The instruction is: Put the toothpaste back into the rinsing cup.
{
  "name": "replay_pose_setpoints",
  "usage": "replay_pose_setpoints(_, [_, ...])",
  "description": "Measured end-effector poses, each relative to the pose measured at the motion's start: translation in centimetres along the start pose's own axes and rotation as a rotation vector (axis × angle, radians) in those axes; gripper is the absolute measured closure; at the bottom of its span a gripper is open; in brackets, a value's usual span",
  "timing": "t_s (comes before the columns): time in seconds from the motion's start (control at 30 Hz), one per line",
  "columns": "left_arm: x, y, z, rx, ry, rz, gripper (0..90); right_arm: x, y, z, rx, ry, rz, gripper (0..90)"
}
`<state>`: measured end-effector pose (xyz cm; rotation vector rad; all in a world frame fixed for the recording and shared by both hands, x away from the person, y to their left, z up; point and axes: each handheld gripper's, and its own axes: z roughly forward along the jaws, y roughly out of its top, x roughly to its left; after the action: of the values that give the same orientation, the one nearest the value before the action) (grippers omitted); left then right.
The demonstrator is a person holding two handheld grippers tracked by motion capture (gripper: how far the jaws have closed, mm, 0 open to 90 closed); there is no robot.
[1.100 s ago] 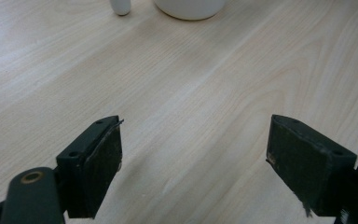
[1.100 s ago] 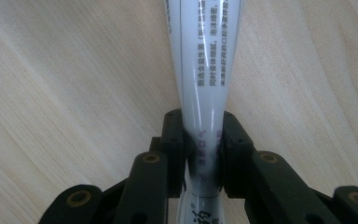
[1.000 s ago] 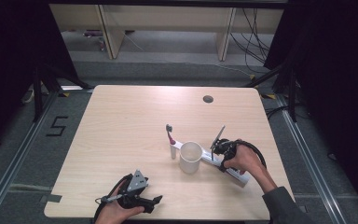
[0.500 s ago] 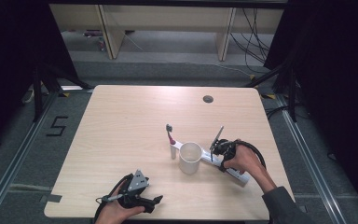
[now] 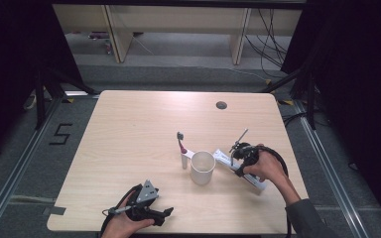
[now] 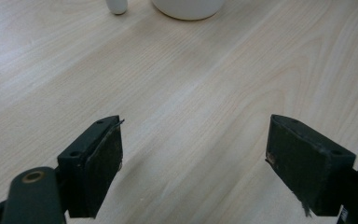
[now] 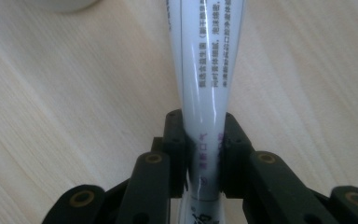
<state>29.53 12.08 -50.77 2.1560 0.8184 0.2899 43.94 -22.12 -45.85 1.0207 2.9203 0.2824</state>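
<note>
Right hand-held gripper (image 7: 200,158) found clenched on white plastic toothpaste tube (image 7: 209,70), flat on pale wooden counter (image 5: 129,129) just beside white round cup (image 5: 202,167) (presumably gripped for lifting). Left hand-held gripper (image 6: 193,163) noted released, empty, idle near counter's front edge.

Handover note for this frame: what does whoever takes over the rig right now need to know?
Right hand-held gripper: shut on the white tube, which lies flat on the table right of the cup.
Left hand-held gripper: open, nothing between its jaws, resting at the near table edge.
Toothbrush: just left of the cup, head pointing away.
Done: tube gripped.
Left: lifting the tube; probably tube and toothbrush go into the cup, which looks empty so far.
</note>
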Motion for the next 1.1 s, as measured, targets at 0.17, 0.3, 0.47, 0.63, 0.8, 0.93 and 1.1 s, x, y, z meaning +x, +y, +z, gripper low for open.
replay_pose_setpoints(0.17, [0.0,0.0,0.0,0.000,0.001,0.001,18.1,-0.7,-0.3,-1.1,-0.087,-0.009,0.026,76.4])
replay_pose_setpoints(0.3, [0.0,0.0,0.0,-0.006,0.002,-0.002,18.1,-1.5,-0.7,-2.3,-0.191,-0.021,0.049,76.4])
replay_pose_setpoints(0.47, [0.0,0.0,0.0,-0.011,0.003,-0.003,18.1,-1.6,-1.0,-3.5,-0.283,-0.006,0.113,76.4])
replay_pose_setpoints(0.63, [0.0,0.0,0.0,-0.015,0.006,-0.006,18.0,-1.9,-1.1,-4.5,-0.389,-0.010,0.115,76.5])
replay_pose_setpoints(0.8, [0.1,0.0,0.0,-0.015,0.006,-0.004,18.0,-2.1,-1.1,-5.0,-0.500,-0.024,0.100,76.4])
replay_pose_setpoints(0.93, [0.1,0.1,0.0,-0.018,0.006,-0.006,18.0,-2.1,-1.1,-5.4,-0.594,-0.028,0.107,76.4])
replay_pose_setpoints(1.1, [0.1,0.1,0.0,-0.018,0.006,-0.007,18.1,-1.8,-0.9,-6.0,-0.686,0.009,0.134,76.4])
